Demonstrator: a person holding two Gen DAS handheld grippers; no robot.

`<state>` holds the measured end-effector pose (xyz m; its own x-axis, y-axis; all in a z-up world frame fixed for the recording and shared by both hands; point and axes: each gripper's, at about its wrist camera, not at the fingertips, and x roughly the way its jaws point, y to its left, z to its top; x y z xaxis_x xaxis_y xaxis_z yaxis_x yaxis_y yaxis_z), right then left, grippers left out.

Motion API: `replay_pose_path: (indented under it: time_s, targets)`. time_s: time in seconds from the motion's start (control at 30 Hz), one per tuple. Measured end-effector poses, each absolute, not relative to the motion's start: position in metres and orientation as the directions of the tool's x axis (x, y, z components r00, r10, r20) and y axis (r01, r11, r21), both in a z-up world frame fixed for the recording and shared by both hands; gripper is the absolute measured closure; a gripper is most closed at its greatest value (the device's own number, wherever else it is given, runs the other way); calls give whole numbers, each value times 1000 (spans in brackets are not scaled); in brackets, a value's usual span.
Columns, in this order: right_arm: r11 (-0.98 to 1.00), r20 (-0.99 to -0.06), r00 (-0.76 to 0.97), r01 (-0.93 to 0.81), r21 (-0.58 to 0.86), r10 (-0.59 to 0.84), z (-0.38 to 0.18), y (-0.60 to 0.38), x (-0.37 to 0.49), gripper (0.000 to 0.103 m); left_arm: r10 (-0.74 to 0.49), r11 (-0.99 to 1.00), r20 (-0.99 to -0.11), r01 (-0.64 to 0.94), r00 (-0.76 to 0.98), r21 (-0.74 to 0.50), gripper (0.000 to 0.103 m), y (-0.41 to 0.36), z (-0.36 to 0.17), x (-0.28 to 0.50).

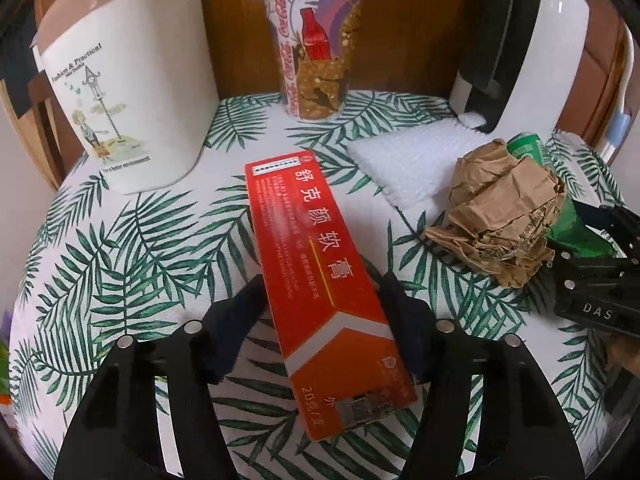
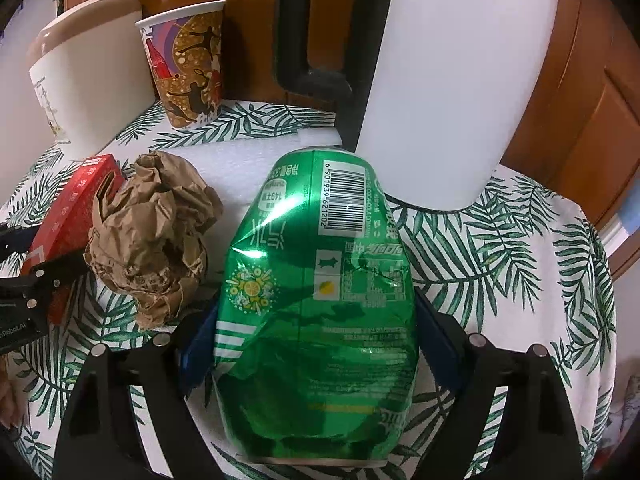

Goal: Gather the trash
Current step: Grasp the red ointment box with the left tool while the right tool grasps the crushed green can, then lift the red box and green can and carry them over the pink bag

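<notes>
My left gripper (image 1: pixel 320 312) is shut on a long red carton (image 1: pixel 316 280), its pads against both long sides; the carton also shows in the right wrist view (image 2: pixel 76 208). My right gripper (image 2: pixel 316 344) is shut on a dented green soda can (image 2: pixel 316 300), which lies lengthwise between the fingers. The can (image 1: pixel 524 146) peeks out behind a crumpled brown paper ball (image 1: pixel 504 212) in the left view. The paper ball (image 2: pixel 156 232) lies on the tablecloth between the two grippers. A white bin (image 1: pixel 128 92) with a brown rim stands at the back left.
A printed paper cup (image 1: pixel 316 52) with a blue straw stands at the back centre. A white foam sheet (image 1: pixel 412 164) lies under a tall white and black appliance (image 1: pixel 532 40) at the back right. The round table (image 1: pixel 100 260) has a leaf-print cloth; wooden furniture stands behind.
</notes>
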<state>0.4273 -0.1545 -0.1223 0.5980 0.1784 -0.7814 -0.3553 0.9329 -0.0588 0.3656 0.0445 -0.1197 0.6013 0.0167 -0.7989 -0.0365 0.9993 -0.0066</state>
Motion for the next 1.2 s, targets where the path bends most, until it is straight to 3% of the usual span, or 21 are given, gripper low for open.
replay_pose_path:
  time_s: [0.27,0.47,1.2]
  targets:
    - [926,-764,633,-352,-139,126,-120,-144,424,18,53,998,-788,-9,613,60,40,38,-118,363]
    - [935,-749,643,-341,-98,156,-116,-151,421,18,22,999,-778,20,628,44,55,36,-116,361]
    - [931,-670,703,-361,-50,237,-88,-168,293,18,36,998,-695,10,718,63,55,33,-97,252]
